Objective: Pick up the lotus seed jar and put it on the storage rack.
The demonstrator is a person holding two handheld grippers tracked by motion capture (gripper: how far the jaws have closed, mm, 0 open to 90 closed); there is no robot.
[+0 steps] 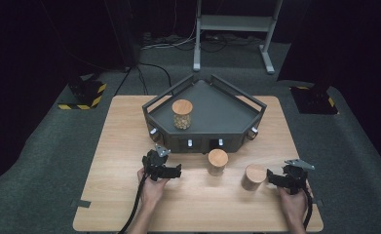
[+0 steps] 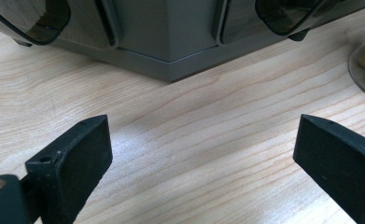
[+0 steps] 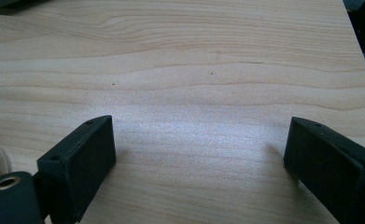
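While both grippers rest low over the wooden table (image 1: 129,146), their jaws stand wide apart with nothing between them. Left gripper (image 1: 164,170) sits just left of the middle jar (image 1: 218,162) — right gripper (image 1: 285,178) just right of the other jar (image 1: 254,176), neither touching.

Wooden table (image 1: 129,141): grey tray (image 1: 237,124), two jars (image 1: 218,162)

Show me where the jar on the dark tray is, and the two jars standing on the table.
jar on the tray (image 1: 182,115), high view, glass body.
middle jar (image 1: 218,158), high view, wooden lid.
right jar (image 1: 255,173), high view, wooden lid.
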